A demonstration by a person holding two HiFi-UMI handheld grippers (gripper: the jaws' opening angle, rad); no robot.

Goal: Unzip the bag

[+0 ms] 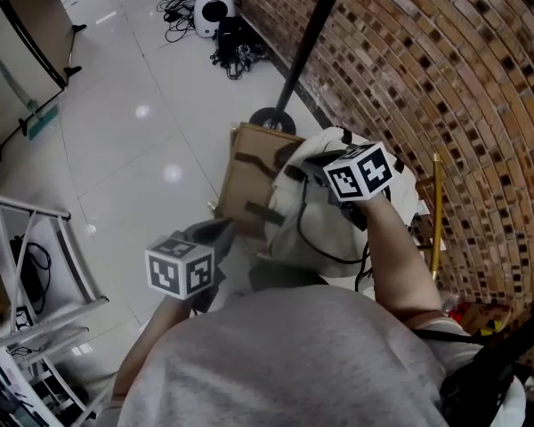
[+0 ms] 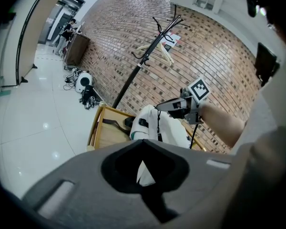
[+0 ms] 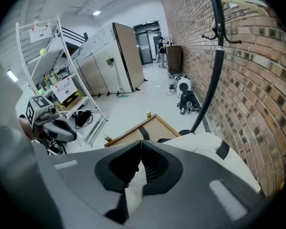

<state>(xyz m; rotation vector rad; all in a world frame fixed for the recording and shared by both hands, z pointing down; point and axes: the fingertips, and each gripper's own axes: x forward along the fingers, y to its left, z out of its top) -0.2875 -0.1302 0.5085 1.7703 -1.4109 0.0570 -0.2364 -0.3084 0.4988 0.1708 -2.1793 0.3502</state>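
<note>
Right gripper (image 1: 310, 165) has its jaws closed tip to tip, the white bag (image 1: 338, 216) right under and beyond them — no zipper pull visible between them. Left gripper (image 1: 219, 231) jaws closed on nothing, bag well ahead — the right is nearer

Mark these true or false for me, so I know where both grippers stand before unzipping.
1. The left gripper has its jaws wide open. False: their tips meet.
2. The right gripper is over the white bag. True.
3. The coat stand is white. False: its pole is black.
4. A wooden box lies beside the bag, near the brick wall. True.
</note>
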